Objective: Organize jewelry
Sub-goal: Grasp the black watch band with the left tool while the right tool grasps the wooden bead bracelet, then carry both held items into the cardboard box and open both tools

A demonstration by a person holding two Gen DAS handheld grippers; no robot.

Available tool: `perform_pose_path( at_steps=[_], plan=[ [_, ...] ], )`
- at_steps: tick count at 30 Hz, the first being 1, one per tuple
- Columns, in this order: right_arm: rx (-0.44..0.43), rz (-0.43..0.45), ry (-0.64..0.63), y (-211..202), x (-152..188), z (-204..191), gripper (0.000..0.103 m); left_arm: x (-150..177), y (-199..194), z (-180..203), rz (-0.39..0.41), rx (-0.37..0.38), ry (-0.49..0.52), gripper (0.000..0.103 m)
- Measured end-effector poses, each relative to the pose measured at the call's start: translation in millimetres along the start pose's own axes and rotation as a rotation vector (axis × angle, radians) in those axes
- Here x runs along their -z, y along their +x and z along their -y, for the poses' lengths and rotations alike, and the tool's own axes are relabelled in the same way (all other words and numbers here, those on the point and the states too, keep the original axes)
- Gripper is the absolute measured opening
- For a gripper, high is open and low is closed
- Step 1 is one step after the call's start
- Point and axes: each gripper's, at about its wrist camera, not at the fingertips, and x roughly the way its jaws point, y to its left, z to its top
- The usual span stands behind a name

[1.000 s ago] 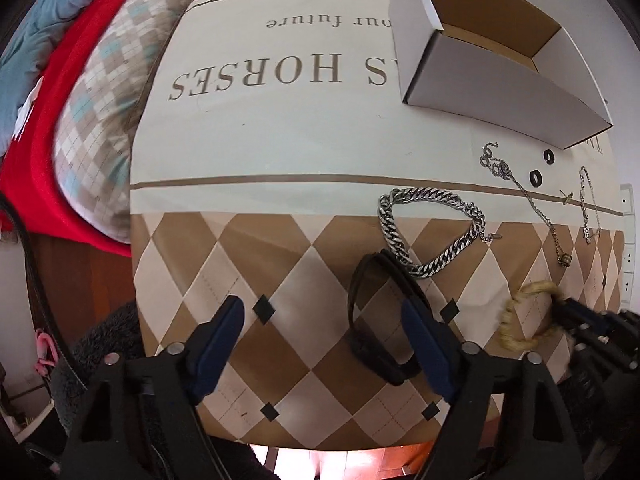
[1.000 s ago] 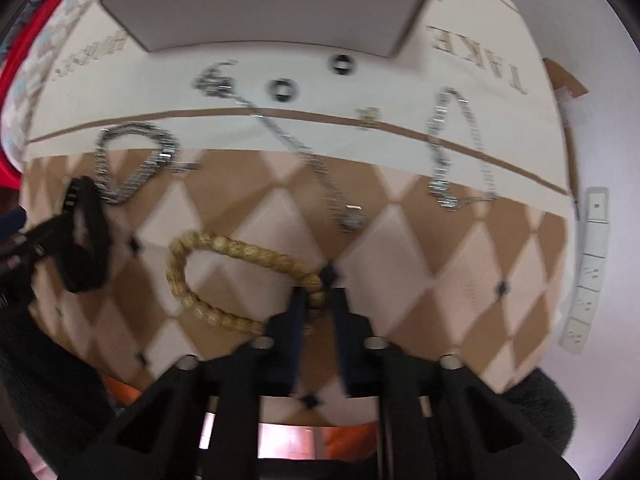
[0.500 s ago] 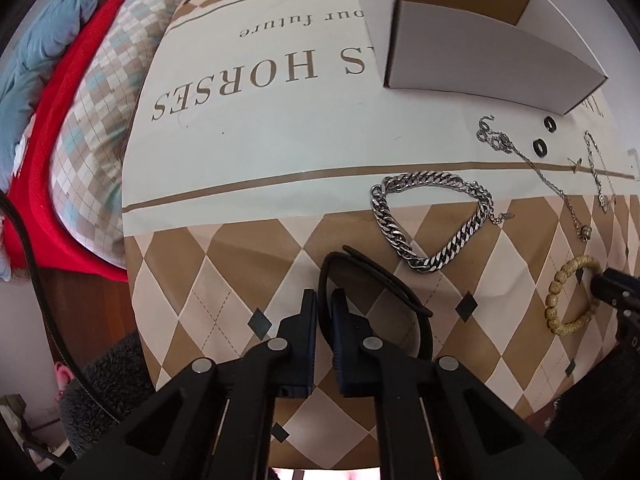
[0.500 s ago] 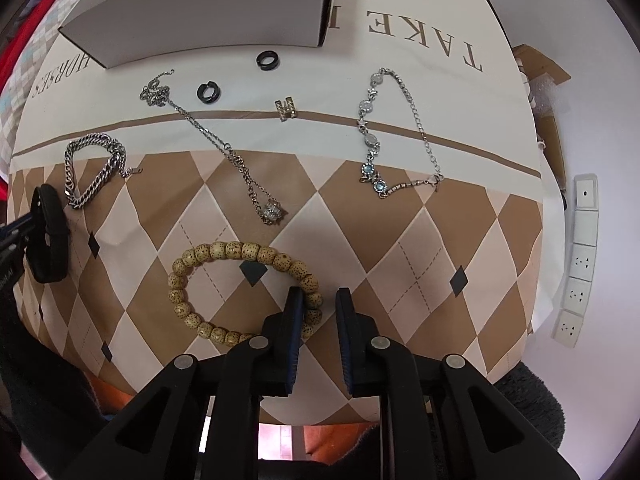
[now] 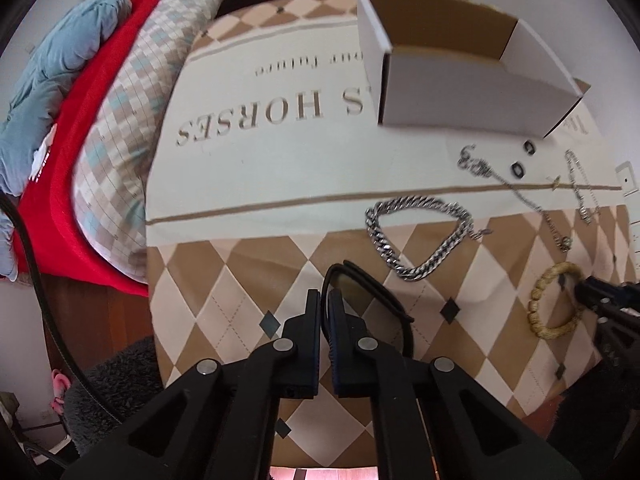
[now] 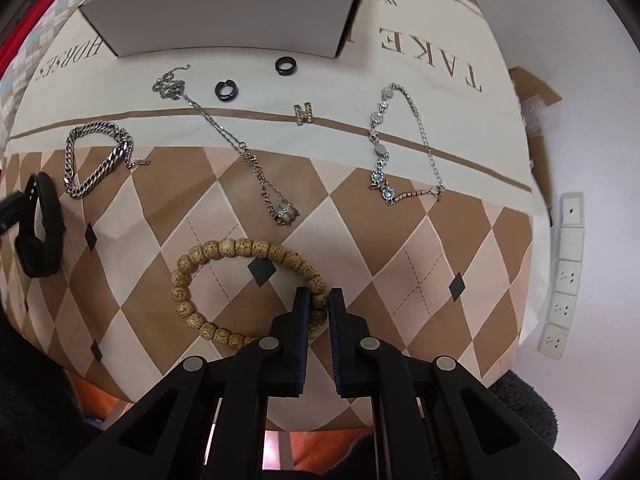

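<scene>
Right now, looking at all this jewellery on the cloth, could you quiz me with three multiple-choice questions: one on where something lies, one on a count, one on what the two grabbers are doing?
1. Where do the two black rings lie?
A. inside the box
B. on the cloth just in front of the box
C. on the beaded bracelet

2. How many black rings are on the cloth?
A. one
B. two
C. four

3. What is the right gripper doing?
A. closed on the beaded bracelet
B. wide open above the chain bracelet
C. holding the box

Answers:
1 B: both sit on the pale band of cloth below the white box.
2 B: two show, the second nearer the box.
3 A: its fingers pinch the beaded bracelet; the left gripper likewise grips the black band.
</scene>
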Motion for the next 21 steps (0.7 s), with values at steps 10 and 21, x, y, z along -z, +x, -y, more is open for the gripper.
perform_pose_path(
  at_steps=[10,21],
  plan=[
    [-0.134,0.128,0.069,-60.0,7.2,8.3,0.010,-18.9,-54.3,-28.5,0.093,0.088,-0.067,0.000],
    [-0.185,0.209,0.068,-103.4,-1.0,10.5,0.009,-21.6,1.4,-56.2,-0.124,0.261,-0.176,0.051]
  ],
)
